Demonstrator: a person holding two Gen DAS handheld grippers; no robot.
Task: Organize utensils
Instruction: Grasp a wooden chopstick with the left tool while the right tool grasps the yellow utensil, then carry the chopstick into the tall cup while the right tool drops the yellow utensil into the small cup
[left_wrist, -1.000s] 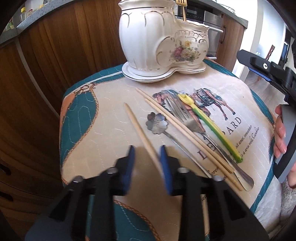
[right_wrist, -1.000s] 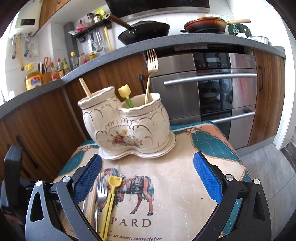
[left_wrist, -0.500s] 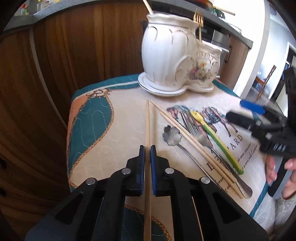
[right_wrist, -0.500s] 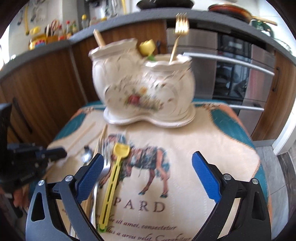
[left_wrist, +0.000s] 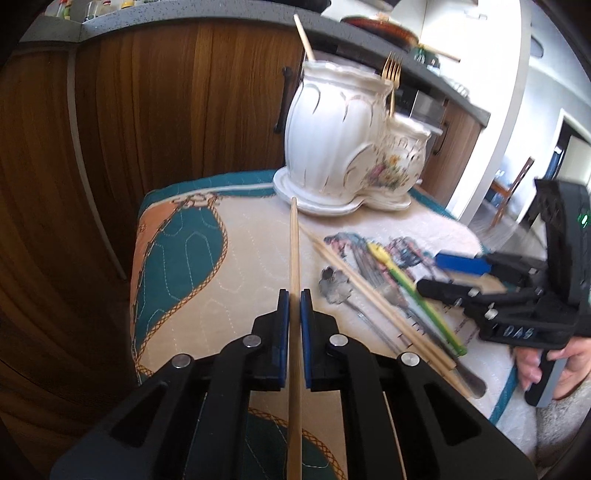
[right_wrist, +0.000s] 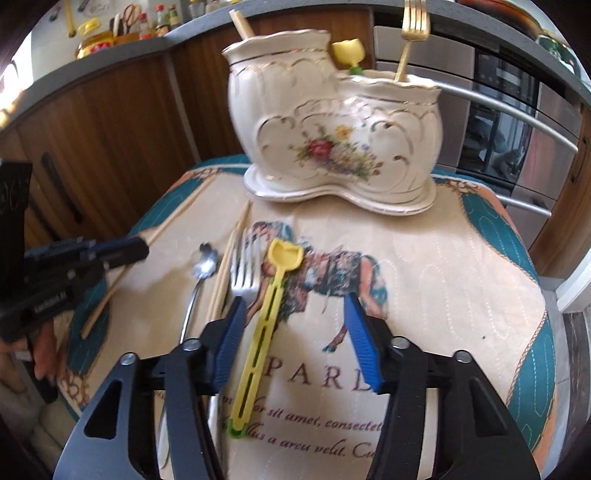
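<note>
My left gripper (left_wrist: 294, 300) is shut on a wooden chopstick (left_wrist: 294, 258) and holds it lifted, pointing at the white ceramic utensil holder (left_wrist: 343, 144). The holder (right_wrist: 332, 125) has a chopstick, a yellow utensil and a gold fork (right_wrist: 410, 33) in it. On the cloth lie two more chopsticks (right_wrist: 231, 258), a flower-headed spoon (right_wrist: 202, 267), a silver fork (right_wrist: 245, 269) and a yellow-green plastic utensil (right_wrist: 267, 317). My right gripper (right_wrist: 293, 321) is open, low over the yellow utensil's handle, which lies between the jaws.
The table carries a quilted cloth (right_wrist: 461, 295) with a horse print and teal border. Wooden cabinets (left_wrist: 129, 122) stand close behind and to the left. An oven (right_wrist: 509, 103) is behind the holder on the right.
My left gripper shut on the chopstick and lifted it. My right gripper came down and forward over the yellow utensil, its jaws narrower than before.
</note>
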